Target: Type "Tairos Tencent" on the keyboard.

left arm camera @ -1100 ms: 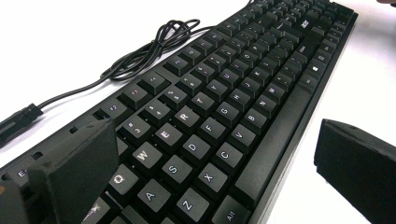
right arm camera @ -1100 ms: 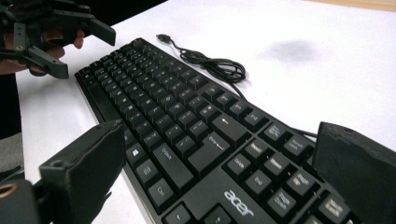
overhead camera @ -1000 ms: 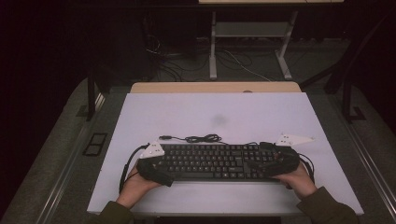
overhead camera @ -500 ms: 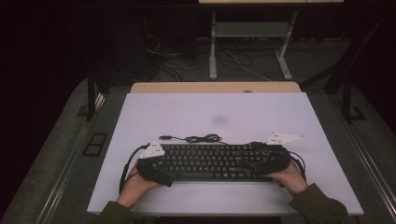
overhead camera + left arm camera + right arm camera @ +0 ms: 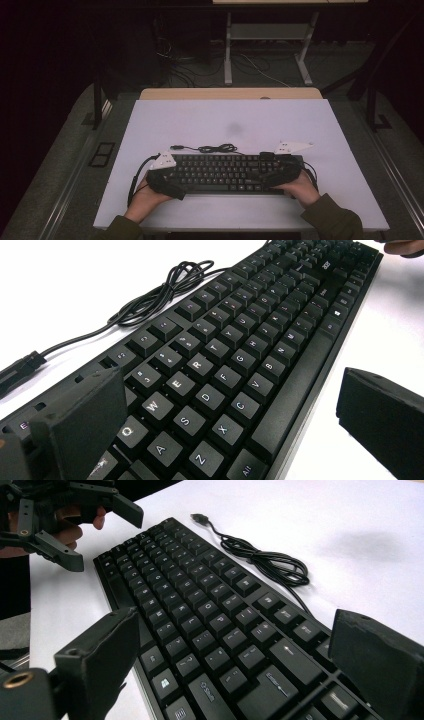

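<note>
Table (image 5: 320,130): white top, with the keyboard lying near its front edge
Keyboard (image 5: 225,172): black, flat on the table, between the two grippers
Left gripper (image 5: 162,181): jaws spread wide across the keyboard's left end, one above the keys, one off the front edge
Right gripper (image 5: 280,172): jaws spread across the right end
Cable (image 5: 212,148): coiled just behind the keyboard, plug lying free

keyboard (image 5: 227,173) on table (image 5: 200,120), cable (image 5: 212,148) behind
</note>
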`<action>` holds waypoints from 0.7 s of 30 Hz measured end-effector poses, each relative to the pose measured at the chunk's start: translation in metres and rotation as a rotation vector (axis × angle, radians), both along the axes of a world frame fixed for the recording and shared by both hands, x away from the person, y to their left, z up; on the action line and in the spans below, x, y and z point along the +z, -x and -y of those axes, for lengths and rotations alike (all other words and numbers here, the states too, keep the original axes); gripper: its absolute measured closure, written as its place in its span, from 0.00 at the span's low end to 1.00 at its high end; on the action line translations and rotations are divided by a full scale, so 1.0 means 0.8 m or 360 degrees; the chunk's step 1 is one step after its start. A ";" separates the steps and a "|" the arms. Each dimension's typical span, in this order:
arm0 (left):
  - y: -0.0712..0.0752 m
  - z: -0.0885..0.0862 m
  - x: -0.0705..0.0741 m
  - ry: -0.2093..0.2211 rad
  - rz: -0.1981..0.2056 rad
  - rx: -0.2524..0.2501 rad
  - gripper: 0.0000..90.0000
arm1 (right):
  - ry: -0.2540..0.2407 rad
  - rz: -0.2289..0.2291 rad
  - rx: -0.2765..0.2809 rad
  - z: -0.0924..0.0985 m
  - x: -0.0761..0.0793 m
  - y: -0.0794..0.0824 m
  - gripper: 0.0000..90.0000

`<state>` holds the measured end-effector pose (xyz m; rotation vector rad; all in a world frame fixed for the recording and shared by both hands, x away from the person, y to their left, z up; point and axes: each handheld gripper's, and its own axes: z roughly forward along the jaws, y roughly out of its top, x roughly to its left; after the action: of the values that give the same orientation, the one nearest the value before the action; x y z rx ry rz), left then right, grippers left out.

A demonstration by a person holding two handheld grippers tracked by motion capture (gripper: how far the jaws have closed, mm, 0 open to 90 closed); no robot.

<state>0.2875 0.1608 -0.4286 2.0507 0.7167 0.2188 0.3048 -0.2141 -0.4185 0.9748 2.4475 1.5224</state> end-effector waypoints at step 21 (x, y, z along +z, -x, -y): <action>0.000 0.000 0.000 -0.0003 0.0003 -0.0001 0.00 | -0.0017 0.0004 0.0087 -0.016 -0.003 -0.002 0.37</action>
<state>0.2873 0.1610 -0.4285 2.0520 0.7150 0.2208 0.3064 -0.2015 -0.4206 0.9147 2.4865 1.5537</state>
